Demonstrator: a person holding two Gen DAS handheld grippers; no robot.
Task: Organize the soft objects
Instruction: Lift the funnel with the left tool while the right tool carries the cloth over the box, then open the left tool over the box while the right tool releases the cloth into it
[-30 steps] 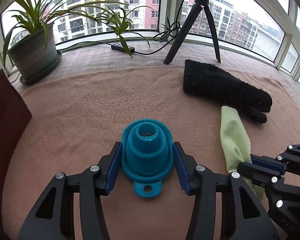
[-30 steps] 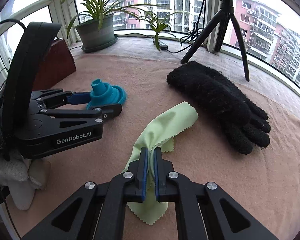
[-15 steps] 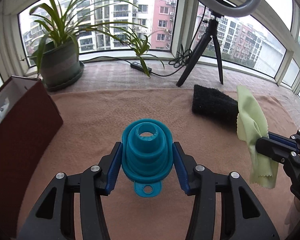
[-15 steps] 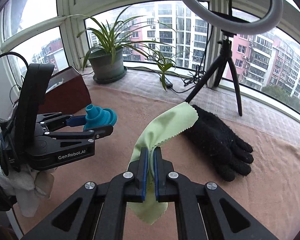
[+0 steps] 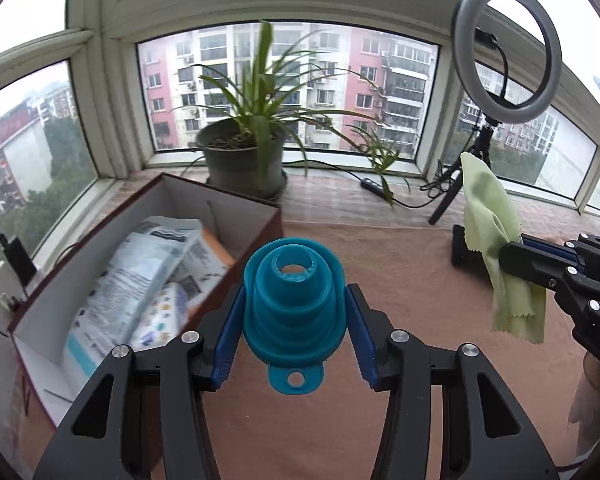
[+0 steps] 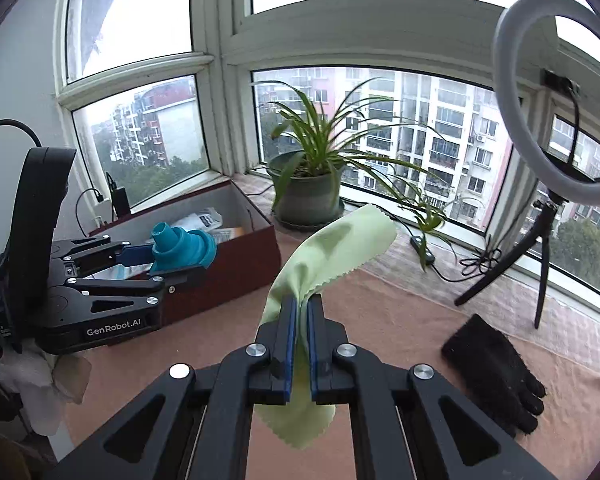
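In the left wrist view, your left gripper (image 5: 295,330) is clamped on the teal funnel (image 5: 294,304), held in the air just right of the open box (image 5: 240,216). Carry it over the near wall before letting go. The funnel is ribbed, collapsible, narrow end forward.

In the right wrist view, your right gripper (image 6: 299,344) is closed on the green cloth (image 6: 332,248), a thin, limp, zigzag-edged sheet hanging clear of the surface (image 6: 400,312). The black glove (image 6: 496,372) lies there.

- Soft, even daylight through the windows (image 6: 380,128); overcast sky blown out white up top.
- Faint shadows only on the cloth-covered surface (image 5: 400,264).
- Strong fisheye bending of frames, dark corners.
- Motion blur on box (image 5: 140,264) contents; ring light (image 6: 556,92) unlit.
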